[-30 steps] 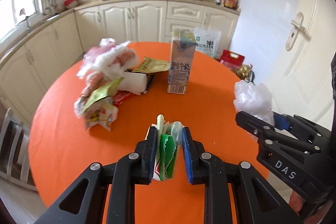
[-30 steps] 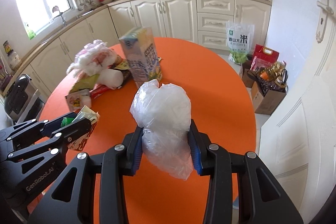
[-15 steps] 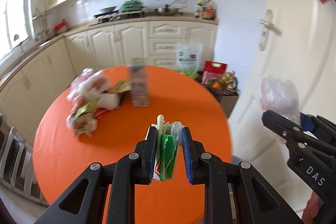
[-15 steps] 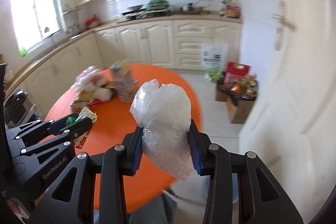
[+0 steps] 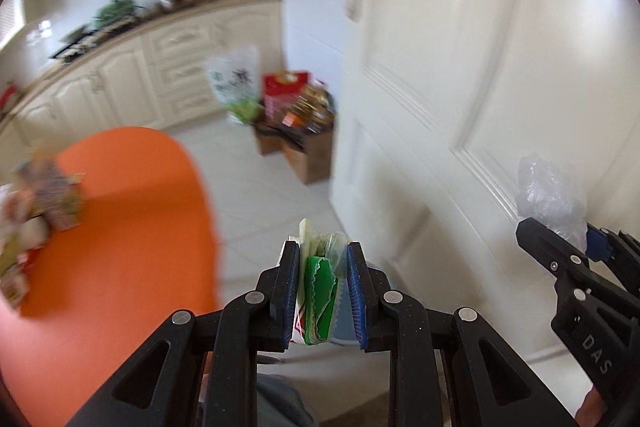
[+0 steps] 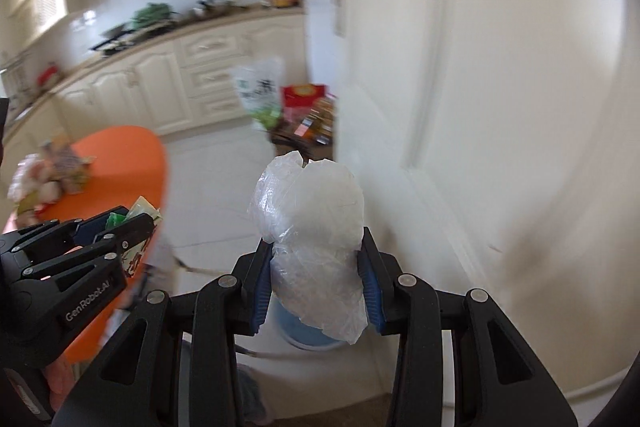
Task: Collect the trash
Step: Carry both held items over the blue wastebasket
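- Black left tongs (image 5: pixel 323 287), blue-padded, pinch a wad of green and white crinkled wrappers (image 5: pixel 318 291) in a narrow gap.
- Right tongs (image 6: pixel 318 283), set wider, clamp a crumpled clear plastic bag (image 6: pixel 312 227) above a blue bin (image 6: pixel 310 337), mostly hidden.
- Orange round table (image 5: pixel 132 227), litter pile (image 6: pixel 36 183) and white door (image 5: pixel 480 67) lie blurred.

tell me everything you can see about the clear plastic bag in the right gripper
The clear plastic bag is a crumpled, translucent, whitish film bunched into a rounded lump with a notch at its top edge. The right gripper is shut on its lower half, blue pads pressing both sides, so most of it bulges up above the fingers and a wrinkled tail hangs below. It is held upright in the air, off the orange table, in front of a white door. A blue round container shows below it.
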`<state>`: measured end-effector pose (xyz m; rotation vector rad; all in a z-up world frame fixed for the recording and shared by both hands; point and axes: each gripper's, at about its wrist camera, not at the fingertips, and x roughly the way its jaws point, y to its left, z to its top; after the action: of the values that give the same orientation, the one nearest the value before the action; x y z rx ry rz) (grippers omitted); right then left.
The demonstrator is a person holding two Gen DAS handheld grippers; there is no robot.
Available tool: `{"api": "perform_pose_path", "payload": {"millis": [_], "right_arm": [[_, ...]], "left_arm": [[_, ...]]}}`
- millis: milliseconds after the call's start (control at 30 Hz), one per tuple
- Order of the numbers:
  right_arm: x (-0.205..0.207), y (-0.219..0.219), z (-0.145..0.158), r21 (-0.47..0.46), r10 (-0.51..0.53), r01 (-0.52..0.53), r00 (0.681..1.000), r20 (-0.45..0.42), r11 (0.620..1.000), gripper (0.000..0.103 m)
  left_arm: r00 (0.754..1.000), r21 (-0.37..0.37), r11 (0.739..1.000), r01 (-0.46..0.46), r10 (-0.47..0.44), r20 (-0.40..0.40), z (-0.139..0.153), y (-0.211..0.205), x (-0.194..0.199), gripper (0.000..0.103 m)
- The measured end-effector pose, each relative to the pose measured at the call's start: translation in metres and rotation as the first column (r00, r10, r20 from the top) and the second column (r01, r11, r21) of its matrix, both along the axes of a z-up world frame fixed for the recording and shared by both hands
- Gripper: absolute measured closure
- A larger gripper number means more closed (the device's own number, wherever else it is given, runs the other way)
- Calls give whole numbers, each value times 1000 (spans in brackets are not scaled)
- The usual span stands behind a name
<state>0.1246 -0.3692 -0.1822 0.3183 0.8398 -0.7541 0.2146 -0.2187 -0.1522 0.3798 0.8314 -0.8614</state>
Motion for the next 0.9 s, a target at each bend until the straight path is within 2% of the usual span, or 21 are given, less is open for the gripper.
{"api": "perform_pose_path", "payload": {"millis": [100, 267, 467, 500, 600, 767, 900], "right_arm": [[-5, -22, -27, 8, -57, 58, 997, -59, 998, 64], [-1, -52, -86, 61, -96, 106, 984, -152, 992, 64], [4, -77, -142, 100, -116, 141, 969, -219, 985, 64], [6, -79, -149, 104, -121, 147, 967, -225, 984, 64], [9, -91, -171, 134, -138, 175, 960, -243, 976, 64], [22, -102, -197, 166, -130, 176, 957, -260, 970, 64], [38, -108, -216, 199, -110, 166, 958, -264, 966, 64]], "left_arm": [[997, 54, 997, 53, -50, -56, -30, -37, 9, 84], [979, 144, 982, 121, -94, -183, -106, -97, 44, 83], [959, 282, 942, 179, -103, -265, -194, -166, 85, 81], [956, 297, 937, 185, -101, -277, -204, -173, 92, 77], [941, 336, 918, 213, -100, -322, -232, -202, 107, 77], [940, 380, 902, 203, -72, -333, -262, -225, 135, 77], [947, 392, 906, 161, -29, -320, -272, -236, 153, 74]]}}
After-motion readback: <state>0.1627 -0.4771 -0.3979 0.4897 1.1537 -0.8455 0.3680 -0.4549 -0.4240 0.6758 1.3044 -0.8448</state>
